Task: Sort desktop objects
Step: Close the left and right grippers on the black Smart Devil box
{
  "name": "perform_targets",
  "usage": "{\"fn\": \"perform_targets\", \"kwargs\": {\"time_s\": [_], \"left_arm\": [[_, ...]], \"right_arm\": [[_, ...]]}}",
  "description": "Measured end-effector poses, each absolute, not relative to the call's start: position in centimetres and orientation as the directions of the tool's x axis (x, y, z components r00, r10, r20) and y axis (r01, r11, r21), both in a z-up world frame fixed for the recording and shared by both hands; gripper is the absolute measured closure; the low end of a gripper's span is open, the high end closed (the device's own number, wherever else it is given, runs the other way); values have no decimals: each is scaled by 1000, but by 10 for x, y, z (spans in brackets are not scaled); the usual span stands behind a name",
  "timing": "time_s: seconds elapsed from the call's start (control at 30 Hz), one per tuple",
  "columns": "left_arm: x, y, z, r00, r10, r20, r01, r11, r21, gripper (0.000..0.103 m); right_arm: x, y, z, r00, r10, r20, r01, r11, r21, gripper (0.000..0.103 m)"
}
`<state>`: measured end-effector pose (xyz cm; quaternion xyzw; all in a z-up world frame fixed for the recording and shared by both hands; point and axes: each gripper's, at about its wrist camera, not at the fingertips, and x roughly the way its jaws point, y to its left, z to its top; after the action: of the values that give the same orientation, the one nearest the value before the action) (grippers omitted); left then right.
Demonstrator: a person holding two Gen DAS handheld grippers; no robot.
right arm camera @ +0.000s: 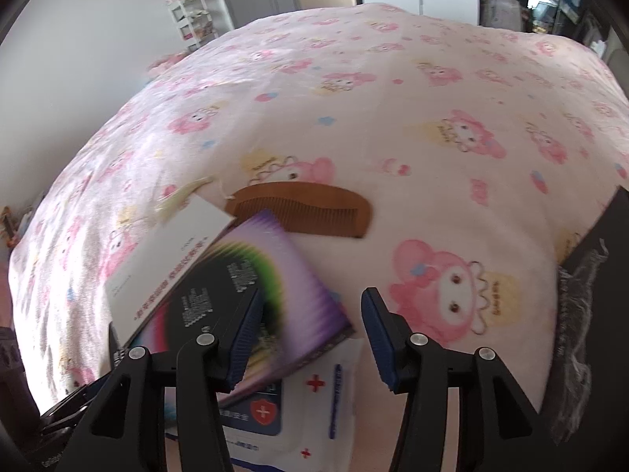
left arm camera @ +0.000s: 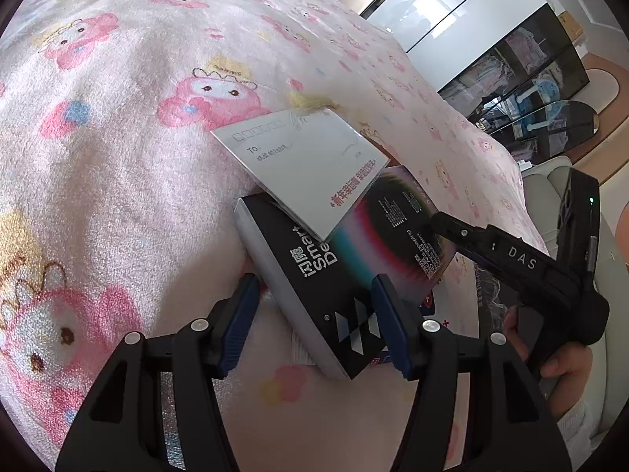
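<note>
A black box with a rainbow print (left arm camera: pixel 314 275) lies tilted on the pink cartoon blanket (left arm camera: pixel 118 157). A white envelope (left arm camera: pixel 302 161) rests across its far end. My left gripper (left arm camera: pixel 314 306) is open and hovers over the box's near corner, one finger on each side. My right gripper's fingertip (left arm camera: pixel 440 220) reaches over the box's right edge. In the right wrist view my right gripper (right arm camera: pixel 310 330) is open, with its left finger (right arm camera: pixel 243 334) over the box (right arm camera: pixel 275 275) and nothing pressed. A white wipes pack with red crosses (right arm camera: pixel 318 389) lies under the box. A wooden comb (right arm camera: pixel 302 208) lies just beyond.
The blanket drops off at its right edge (right arm camera: pixel 570 275) beside a dark surface (right arm camera: pixel 613 236). Dark glass shelves (left arm camera: pixel 530 78) and a fan (left arm camera: pixel 550 118) stand past the bed. A white rack (right arm camera: pixel 192 19) is at the far left wall. A hand (left arm camera: pixel 558 365) holds the right gripper.
</note>
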<state>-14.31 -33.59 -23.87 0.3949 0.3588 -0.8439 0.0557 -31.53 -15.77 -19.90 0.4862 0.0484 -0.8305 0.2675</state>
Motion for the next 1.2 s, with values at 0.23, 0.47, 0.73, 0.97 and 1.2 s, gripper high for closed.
{"fn": "perform_targets", "kwargs": {"time_s": [0.23, 0.47, 0.73, 0.97, 1.2], "left_arm": [[-134, -343, -233, -671, 179, -720, 391, -740, -548, 44], [-124, -350, -225, -604, 164, -780, 415, -771, -483, 43], [-126, -354, -233, -632, 220, -743, 394, -734, -553, 43], [-97, -342, -220, -604, 316, -732, 349, -720, -600, 41], [-89, -323, -224, -596, 187, -781, 352, -813, -463, 44]], "right_arm": [[-282, -150, -188, -363, -399, -842, 516, -838, 175, 56], [-215, -125, -197, -235, -414, -879, 550, -803, 231, 56], [-234, -126, -205, -266, -476, -838, 488, -816, 309, 54], [-205, -118, -182, -254, -458, -852, 533, -801, 271, 56], [-186, -107, -201, -183, -446, -876, 526, -797, 296, 56]]}}
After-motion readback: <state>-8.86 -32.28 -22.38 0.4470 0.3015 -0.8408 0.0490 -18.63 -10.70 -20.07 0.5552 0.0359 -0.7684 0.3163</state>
